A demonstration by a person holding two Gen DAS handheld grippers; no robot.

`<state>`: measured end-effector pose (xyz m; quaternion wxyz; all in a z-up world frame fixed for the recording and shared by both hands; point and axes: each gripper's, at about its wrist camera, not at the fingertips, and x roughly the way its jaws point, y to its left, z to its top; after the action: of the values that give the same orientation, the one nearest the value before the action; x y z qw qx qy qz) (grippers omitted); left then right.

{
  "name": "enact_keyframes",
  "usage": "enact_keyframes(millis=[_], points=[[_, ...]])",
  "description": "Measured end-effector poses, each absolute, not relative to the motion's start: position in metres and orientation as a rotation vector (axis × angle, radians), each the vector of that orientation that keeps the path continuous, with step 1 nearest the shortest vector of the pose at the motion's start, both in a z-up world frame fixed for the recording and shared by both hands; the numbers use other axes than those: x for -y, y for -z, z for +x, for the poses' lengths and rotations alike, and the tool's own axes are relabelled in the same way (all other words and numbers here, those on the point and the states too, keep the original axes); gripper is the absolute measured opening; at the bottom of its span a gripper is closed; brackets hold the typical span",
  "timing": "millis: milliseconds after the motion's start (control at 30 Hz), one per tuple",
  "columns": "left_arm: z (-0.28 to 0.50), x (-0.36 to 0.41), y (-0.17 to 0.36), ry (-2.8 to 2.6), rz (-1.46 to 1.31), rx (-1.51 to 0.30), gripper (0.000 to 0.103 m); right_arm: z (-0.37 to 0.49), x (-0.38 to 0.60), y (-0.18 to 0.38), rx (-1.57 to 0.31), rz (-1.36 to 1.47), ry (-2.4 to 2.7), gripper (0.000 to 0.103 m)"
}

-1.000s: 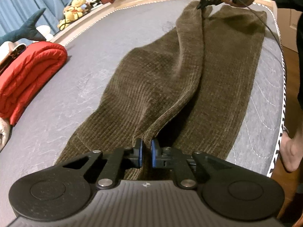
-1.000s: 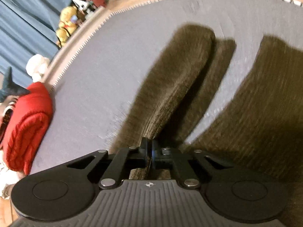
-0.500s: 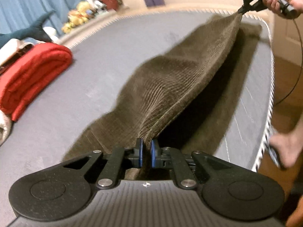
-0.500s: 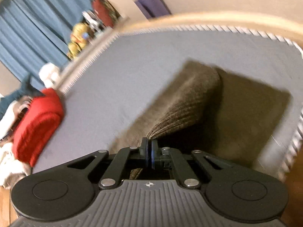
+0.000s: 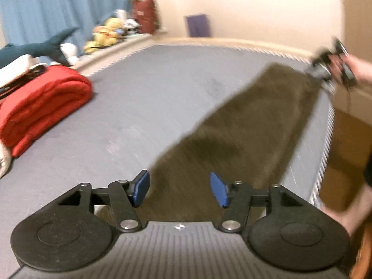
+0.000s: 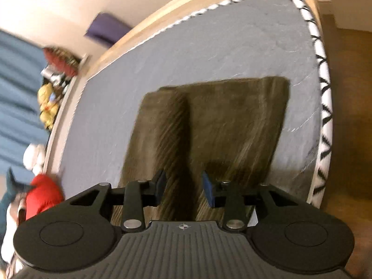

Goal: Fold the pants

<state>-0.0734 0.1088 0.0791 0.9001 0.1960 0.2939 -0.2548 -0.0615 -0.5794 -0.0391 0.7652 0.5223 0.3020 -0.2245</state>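
- A rolled red quilted blanket (image 5: 41,107) lies at the left edge of the grey mattress (image 5: 144,107); a dark teal plush shark (image 5: 39,50) and a row of yellow soft toys (image 5: 104,36) sit beyond it along the blue curtain (image 5: 58,4).
- The brown corduroy pants (image 5: 244,134) lie folded lengthwise on the mattress, near its right-hand edge with the black-and-white trim (image 6: 324,107).
- The left gripper (image 5: 180,189) points downward over the near end of the pants; its blue-padded jaws are opening, well apart, and the cloth lies below them, not pinched.
- In the right wrist view the pants show as two stacked layers, the upper one narrower.
- The right gripper (image 6: 183,187) also tilts down over the cloth, its jaws opening with nothing clamped between them.
- In the left wrist view, the person's right hand (image 5: 355,68) carries that gripper at the far end of the pants, badly blurred.
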Motion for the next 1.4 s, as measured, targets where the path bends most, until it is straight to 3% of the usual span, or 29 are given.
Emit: enact_keyframes(millis=[167,467,700,1167,1333,1400], points=[[-0.049,-0.090,-0.069,0.427,0.310,-0.573,0.071,-0.047,0.585,0.058,-0.702,1.199,0.471,0.039],[-0.045,-0.029,-0.022,0.450,0.483,-0.626,0.071,-0.020,0.560,0.053,-0.740,1.100,0.442,0.039],[-0.042,-0.034,-0.018,0.464,0.487,-0.611,0.071,0.018,0.534,0.042,-0.653,1.046,0.261,0.041],[-0.038,-0.037,-0.017,0.443,0.512,-0.609,0.072,0.017,0.530,0.052,-0.753,1.129,0.411,0.042],[-0.038,-0.033,-0.017,0.446,0.520,-0.606,0.073,0.025,0.518,0.059,-0.778,1.151,0.354,0.051],[-0.038,-0.031,-0.018,0.445,0.523,-0.601,0.073,0.030,0.519,0.062,-0.775,1.156,0.344,0.048]])
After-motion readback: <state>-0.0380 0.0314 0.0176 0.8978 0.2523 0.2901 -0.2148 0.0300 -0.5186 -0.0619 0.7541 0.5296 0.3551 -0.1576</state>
